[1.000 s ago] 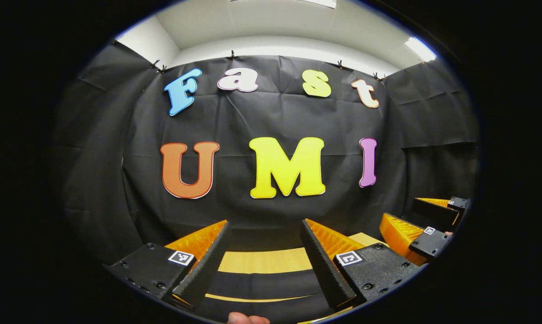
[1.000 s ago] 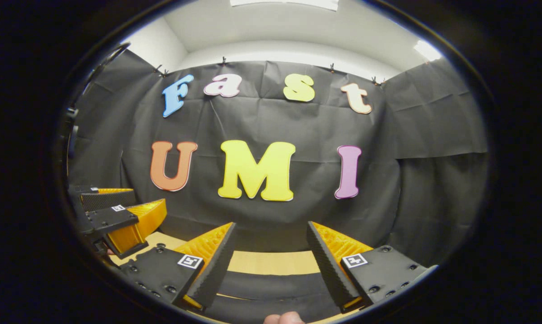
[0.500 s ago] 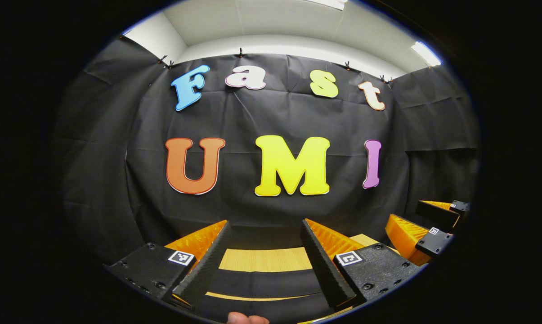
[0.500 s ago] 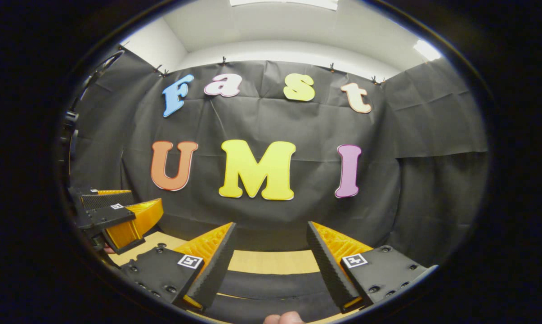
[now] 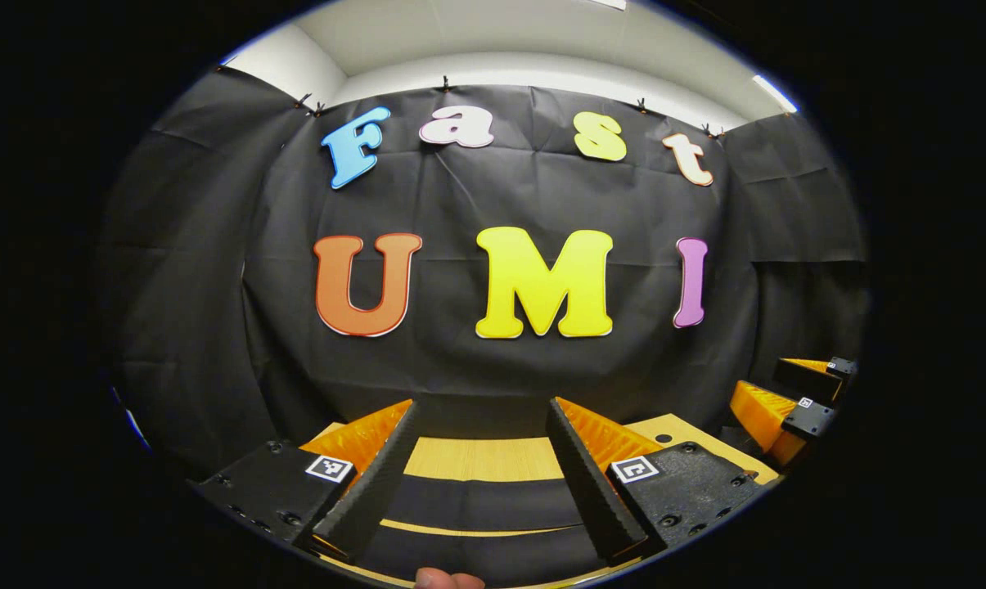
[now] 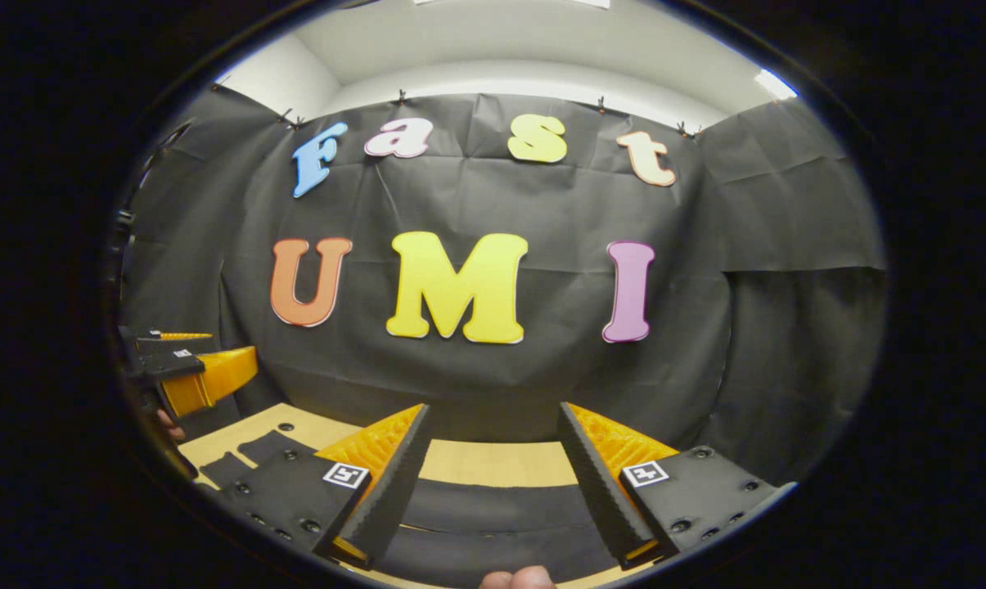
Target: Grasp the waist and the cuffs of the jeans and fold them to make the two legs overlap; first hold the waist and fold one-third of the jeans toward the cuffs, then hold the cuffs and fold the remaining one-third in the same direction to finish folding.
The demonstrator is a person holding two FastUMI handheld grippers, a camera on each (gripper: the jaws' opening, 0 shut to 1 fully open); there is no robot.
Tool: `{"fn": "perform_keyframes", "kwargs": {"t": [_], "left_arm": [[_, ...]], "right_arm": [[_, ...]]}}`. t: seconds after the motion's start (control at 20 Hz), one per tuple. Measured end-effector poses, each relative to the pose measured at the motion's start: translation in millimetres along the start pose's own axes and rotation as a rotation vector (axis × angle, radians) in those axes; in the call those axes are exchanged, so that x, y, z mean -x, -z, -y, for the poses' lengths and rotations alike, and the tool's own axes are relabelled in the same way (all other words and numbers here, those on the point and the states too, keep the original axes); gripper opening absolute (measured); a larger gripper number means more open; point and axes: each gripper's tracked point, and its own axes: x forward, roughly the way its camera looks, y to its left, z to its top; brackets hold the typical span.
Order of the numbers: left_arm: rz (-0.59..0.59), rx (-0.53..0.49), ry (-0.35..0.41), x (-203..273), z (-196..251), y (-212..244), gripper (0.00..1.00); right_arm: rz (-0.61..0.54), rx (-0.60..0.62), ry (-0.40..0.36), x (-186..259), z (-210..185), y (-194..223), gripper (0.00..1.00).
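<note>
Dark jeans (image 5: 480,503) lie flat across the light wooden table (image 5: 480,458), below and between the fingers of my left gripper (image 5: 483,404). That gripper is open, held above the cloth with nothing in it. In the right gripper view the jeans (image 6: 493,495) show as dark bands under my right gripper (image 6: 493,407), which is open and holds nothing, over the table (image 6: 493,451). More dark cloth (image 6: 255,446) lies to its left. Each gripper shows in the other's view, the right gripper (image 5: 795,401) at the right edge and the left gripper (image 6: 186,372) at the left edge, both with fingers apart.
The booth's black cloth wall (image 5: 501,384) stands close behind the table's far edge and wraps round both sides. A person's fingertip (image 5: 447,579) shows at the bottom of the left gripper view, and another fingertip (image 6: 517,577) at the bottom of the right gripper view.
Both views have tipped downward, so more of the table and jeans shows. The two grippers have drifted apart; each looks smaller and nearer the edge in the other's view.
</note>
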Motion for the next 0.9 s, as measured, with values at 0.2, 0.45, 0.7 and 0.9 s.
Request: {"fn": "perform_keyframes", "kwargs": {"t": [0.2,0.45,0.7,0.9], "left_arm": [[-0.019,-0.018,-0.046,1,-6,13,0.99],[-0.144,0.035,-0.145,11,-44,53,0.98],[-0.311,0.252,-0.356,32,-126,110,0.99],[-0.433,0.385,-0.492,49,-202,160,0.99]], "right_arm": [[-0.021,0.006,0.023,-7,50,13,0.94],[-0.102,0.026,0.052,-12,104,43,0.94],[-0.280,0.029,0.082,-15,144,96,0.97],[-0.400,0.017,0.137,-15,171,128,0.94]]}}
